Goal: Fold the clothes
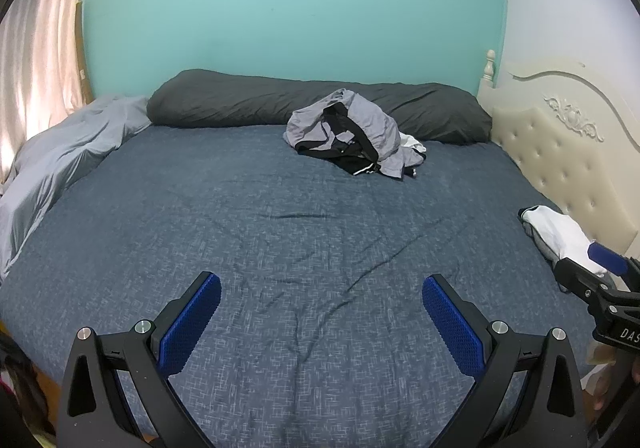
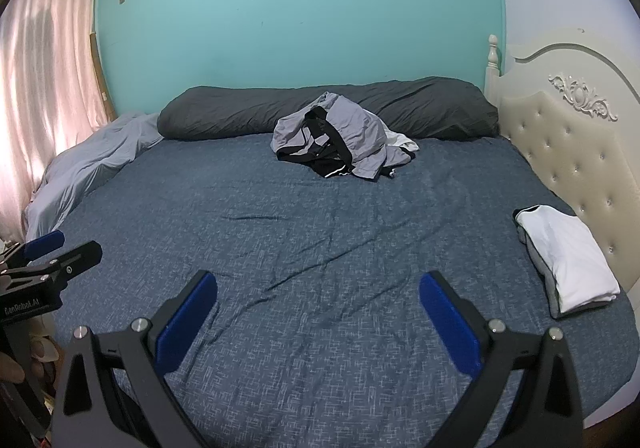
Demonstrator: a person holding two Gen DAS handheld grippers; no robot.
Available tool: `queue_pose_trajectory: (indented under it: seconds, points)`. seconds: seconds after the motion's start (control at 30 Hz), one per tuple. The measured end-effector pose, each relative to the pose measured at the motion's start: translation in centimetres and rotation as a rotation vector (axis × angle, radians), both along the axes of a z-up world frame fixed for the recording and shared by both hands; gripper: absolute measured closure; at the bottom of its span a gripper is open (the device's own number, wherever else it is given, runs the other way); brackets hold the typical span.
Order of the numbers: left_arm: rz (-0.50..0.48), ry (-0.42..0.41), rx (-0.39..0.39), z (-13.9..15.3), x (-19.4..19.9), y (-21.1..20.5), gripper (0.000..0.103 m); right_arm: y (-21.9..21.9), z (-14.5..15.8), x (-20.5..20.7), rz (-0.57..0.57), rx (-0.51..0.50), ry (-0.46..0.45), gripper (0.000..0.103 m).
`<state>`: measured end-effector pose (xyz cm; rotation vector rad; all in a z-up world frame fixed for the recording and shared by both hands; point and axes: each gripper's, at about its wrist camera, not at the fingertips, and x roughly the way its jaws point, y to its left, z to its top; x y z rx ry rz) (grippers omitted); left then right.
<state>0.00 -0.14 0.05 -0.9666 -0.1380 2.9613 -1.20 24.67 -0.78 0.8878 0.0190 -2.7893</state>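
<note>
Right now both grippers are hovering over the near part of the bed (image 1: 160, 216), each with its blue-padded fingers (image 1: 192, 324) spread wide and nothing lying between them.

Seen from the left wrist, the left gripper (image 1: 322, 322) is tilting down at the dark blue sheet, and the bare, lightly creased cloth is showing between its fingers. Well beyond the fingertips, slightly to their right, a crumpled pile of clothes (image 1: 352, 132) is sitting on the sheet: a grey garment with black straps and bands, and a bit of white peeking out at its far right. It is leaning against the long dark grey pillow (image 1: 224, 100) that is running along the turquoise wall (image 1: 280, 8).

From the right wrist, the right gripper (image 2: 318, 318) is likewise facing bare sheet. Off to the right of its fingers, a folded white garment (image 2: 568, 260) is lying flat near the cream tufted headboard (image 2: 576, 152). Far left of the fingers, a light grey blanket (image 2: 92, 160) is bunching up beside the pink curtain (image 2: 44, 96).
</note>
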Motion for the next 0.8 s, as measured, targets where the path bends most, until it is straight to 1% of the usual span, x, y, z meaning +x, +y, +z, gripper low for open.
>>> queue_pose_trajectory:
  seconds: [0.33,0.8]
  points:
    - [0.0,0.004,0.0,0.71,0.17,0.21,0.0,-0.22,0.06,0.07,-0.001,0.006,0.006,0.001]
    - [0.005,0.003,-0.006,0.51,0.04,0.12,0.0,-0.02,0.24,0.03,0.001,0.004,0.003,0.001]
